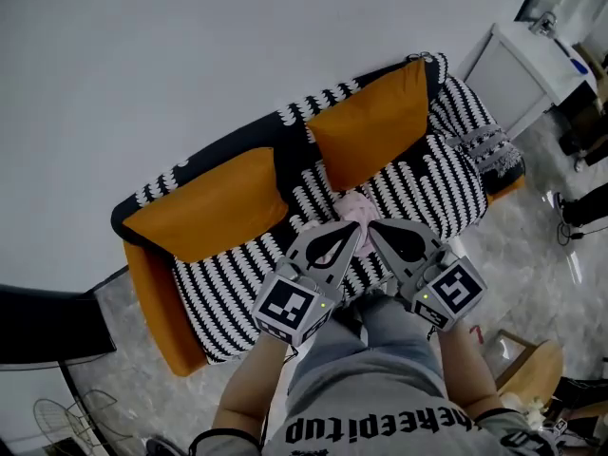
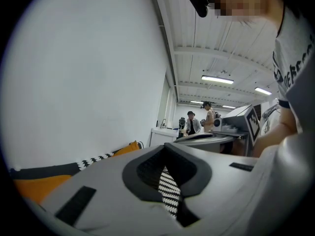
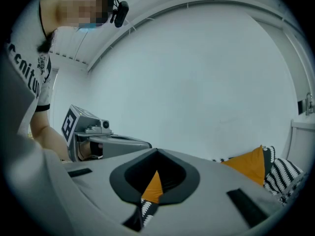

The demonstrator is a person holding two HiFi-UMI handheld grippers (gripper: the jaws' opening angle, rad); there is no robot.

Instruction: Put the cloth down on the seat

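Observation:
A small pink cloth (image 1: 356, 209) lies bunched on the black-and-white striped seat (image 1: 423, 193) of a sofa, in front of the right orange cushion (image 1: 375, 122). My left gripper (image 1: 352, 231) and right gripper (image 1: 374, 228) point at it side by side, tips at its near edge; whether they touch it I cannot tell. In the left gripper view the left gripper (image 2: 166, 148) is shut, with only striped fabric showing through its gap. In the right gripper view the right gripper (image 3: 157, 152) is also shut, with orange cushion and stripes behind it. Neither gripper view shows the cloth.
A second orange cushion (image 1: 209, 207) leans on the sofa's left half. A white cabinet (image 1: 518, 65) stands beyond the sofa's right end. A black object (image 1: 43, 326) sits at the left and a wooden piece (image 1: 532, 369) on the tiled floor. Two people (image 2: 197, 122) stand far off.

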